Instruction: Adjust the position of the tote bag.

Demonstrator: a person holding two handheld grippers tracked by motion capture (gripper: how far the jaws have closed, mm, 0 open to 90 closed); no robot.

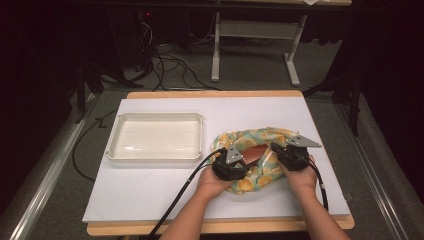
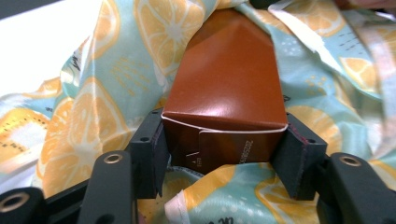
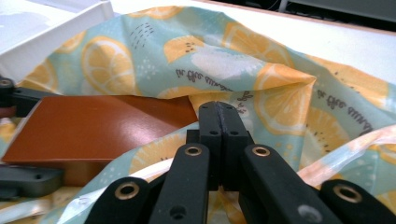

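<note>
Cloth printed with orange lemon slices on pale blue-green [image 1: 260, 172] lies bunched on the right half of the white table top [image 1: 150, 190], and inside its folds we see a glossy brown cardboard box [image 1: 253, 152] partly uncovered. We hold the left gripper [image 2: 224, 147] with its two black jaws on either side of the box's near end — the pads press against both side faces, so the box is gripped, and in the high view this gripper [image 1: 231, 167] sits at the cloth's left edge. The right gripper [image 3: 219, 122] has its jaws pressed together with a fold of the cloth pinched at their tips, just beside the box's far corner; from above it [image 1: 292, 152] rests on the cloth's right side. A shallow white rectangular plastic tray [image 1: 114, 135] stands well apart to the left.
</note>
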